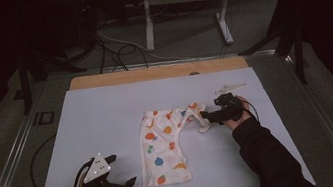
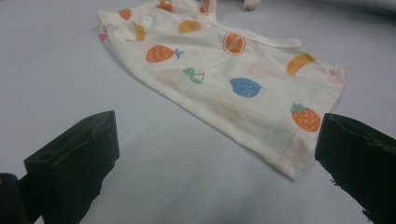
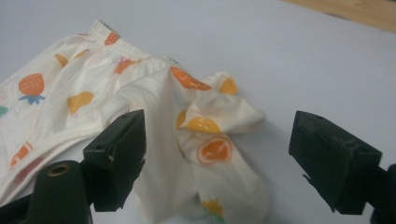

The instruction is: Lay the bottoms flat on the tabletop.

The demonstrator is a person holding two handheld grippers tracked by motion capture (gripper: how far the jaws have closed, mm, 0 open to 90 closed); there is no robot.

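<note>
In the high view, small fruit-print trousers [image 1: 165, 147] lie on a pale sheet [image 1: 102, 119] that covers the table [image 1: 156, 72]. One leg lies flat and runs toward the person; the other is crumpled and stretches out to the right. The right gripper [image 1: 207, 116] sits at the end of that crumpled leg, pointing left along it. The left gripper [image 1: 125, 171] rests near the front left of the sheet, just left of the flat leg's hem and apart from it.

In the left gripper view, its jaws stand wide apart with bare sheet [image 2: 56, 70] between them. The trousers [image 2: 233, 79] lie flat beyond them, the hem corner close to the right-hand jaw but not touching it.

In the right gripper view, the jaws stand wide open with nothing clamped in them. The bunched leg [image 3: 210, 154] lies in the gap between them, free of both pads, close to the left-hand jaw. The waistband [image 3: 112, 37] shows at upper left.
</note>
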